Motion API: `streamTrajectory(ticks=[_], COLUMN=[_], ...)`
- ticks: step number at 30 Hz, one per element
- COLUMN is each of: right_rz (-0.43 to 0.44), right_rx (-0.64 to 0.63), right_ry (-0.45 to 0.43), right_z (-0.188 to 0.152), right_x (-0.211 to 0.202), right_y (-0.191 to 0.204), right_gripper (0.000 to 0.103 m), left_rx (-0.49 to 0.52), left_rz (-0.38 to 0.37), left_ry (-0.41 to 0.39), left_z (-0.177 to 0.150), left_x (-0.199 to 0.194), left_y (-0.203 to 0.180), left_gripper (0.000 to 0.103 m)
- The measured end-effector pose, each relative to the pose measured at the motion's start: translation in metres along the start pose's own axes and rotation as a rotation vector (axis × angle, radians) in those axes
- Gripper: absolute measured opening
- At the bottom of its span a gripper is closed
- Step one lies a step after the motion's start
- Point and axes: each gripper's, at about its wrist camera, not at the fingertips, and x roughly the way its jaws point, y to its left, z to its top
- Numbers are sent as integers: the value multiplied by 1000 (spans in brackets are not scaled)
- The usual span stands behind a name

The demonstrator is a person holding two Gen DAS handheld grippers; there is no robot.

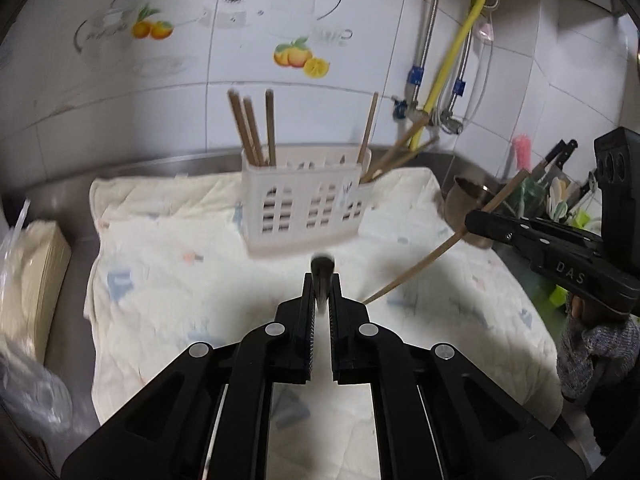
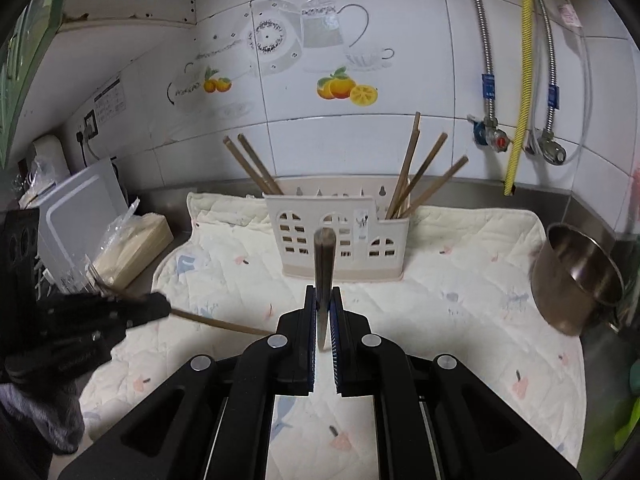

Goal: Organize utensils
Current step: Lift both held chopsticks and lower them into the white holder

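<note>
Tiled kitchen worktop (image 2: 592,356), quilted cream mat (image 2: 440,300): your left gripper (image 1: 322,280) and right gripper (image 2: 324,292) each clench one brown wooden chopstick (image 2: 325,264), clear of the mat, ready for the white slotted plastic holder (image 2: 340,236) behind

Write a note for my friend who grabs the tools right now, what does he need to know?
Left tool: shut on a chopstick.
Right tool: shut on another chopstick.
Holder: stands on the quilted mat; chopsticks already stand in its left and right ends.
Done: several chopsticks sorted into the holder.
Left: drop both held chopsticks in. No other loose ones show on the mat.
</note>
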Motion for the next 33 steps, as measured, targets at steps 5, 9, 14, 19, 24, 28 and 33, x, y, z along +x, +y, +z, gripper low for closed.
streamTrajectory(ticks=[5, 9, 14, 19, 24, 28, 33], right_rz=[23, 29, 12, -24, -55, -51, -38], right_rx=[-7, -11, -21, -29, -22, -11, -3], right_ry=[-19, -41, -77, -101, -96, -60, 0], right_z=[39, 75, 116, 146, 163, 162, 153], right_x=[-5, -11, -13, -8, 12, 35, 67], right_y=[-14, -23, -35, -46, -58, -63, -66], right_gripper=[6, 6, 6, 6, 6, 6, 6], left_rx=[32, 64, 82, 91, 86, 65, 39], left_rz=[-40, -46, -25, 30, 84, 94, 101], left_ry=[-42, -95, -163, -202, -152, -108, -60], left_z=[44, 81, 129, 164, 174, 166, 158], left_x=[-7, -16, -21, -16, 12, 33, 55], left_y=[-8, -18, -22, -15, -2, 8, 19], left_gripper=[5, 5, 5, 5, 5, 5, 5])
